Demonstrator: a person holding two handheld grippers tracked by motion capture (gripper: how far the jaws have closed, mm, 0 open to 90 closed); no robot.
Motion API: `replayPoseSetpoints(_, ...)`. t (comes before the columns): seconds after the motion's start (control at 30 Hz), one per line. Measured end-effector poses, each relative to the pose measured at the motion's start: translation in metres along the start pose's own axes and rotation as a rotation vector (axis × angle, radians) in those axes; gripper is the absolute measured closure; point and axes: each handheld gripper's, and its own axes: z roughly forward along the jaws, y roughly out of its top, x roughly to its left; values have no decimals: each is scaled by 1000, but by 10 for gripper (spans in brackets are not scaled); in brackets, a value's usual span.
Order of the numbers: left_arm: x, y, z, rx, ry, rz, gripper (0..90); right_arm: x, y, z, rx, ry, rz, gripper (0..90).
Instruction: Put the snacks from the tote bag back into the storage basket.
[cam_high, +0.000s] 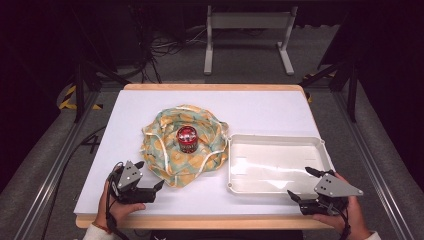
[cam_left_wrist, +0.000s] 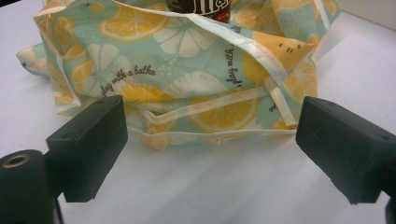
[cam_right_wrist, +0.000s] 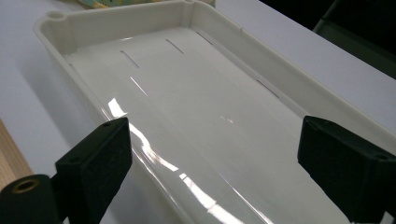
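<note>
White bench (cam_high: 260, 112) on grey floor (cam_high: 240, 75); left gripper (cam_high: 150, 175) jaws released, cloth (cam_left_wrist: 187, 88) just ahead; right gripper (cam_high: 305, 184) jaws released over tray (cam_right_wrist: 280, 79).

Two handheld grippers, left gripper (cam_high: 150, 176) and right gripper (cam_high: 306, 183): black bodies, blocky black jaws, grey three-cornered top plates with dark screw dots, brass-ringed holes, black cables trailing. White sleeve cuffs, reddish band at left wrist.
</note>
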Motion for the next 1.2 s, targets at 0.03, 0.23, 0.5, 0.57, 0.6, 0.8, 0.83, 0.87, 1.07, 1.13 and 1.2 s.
replayPoseSetpoints(0.03,0,0,0,1,0,-2,101,0,0,-1,-1,-3,-2,105)
replayPoseSetpoints(0.23,0,3,-3,-11,-16,-21,90,2,1,0,4,-7,-6,107)
replayPoseSetpoints(0.5,6,32,-3,23,-64,-81,91,6,3,1,13,-9,-14,110)
replayPoseSetpoints(0.57,7,46,-1,50,-58,-92,91,6,3,2,16,-8,-17,111)
replayPoseSetpoints(0.6,7,52,1,55,-62,-90,92,6,3,2,18,-7,-16,113)
replayPoseSetpoints(0.8,13,78,13,105,-71,-103,98,6,2,2,20,-6,-14,116)
replayPoseSetpoints(0.83,14,86,18,123,-72,-103,103,5,2,2,21,-9,-15,116)
replayPoseSetpoints(0.87,14,86,18,123,-72,-103,103,5,2,2,21,-9,-15,116)
replayPoseSetpoints(1.07,14,111,37,178,-78,-115,102,5,1,2,26,-10,-16,119)
replayPoseSetpoints(1.13,15,116,43,191,-79,-114,103,5,1,2,27,-10,-17,119)
replayPoseSetpoints(1.2,15,121,51,218,-91,-118,106,5,1,2,29,-10,-19,120)
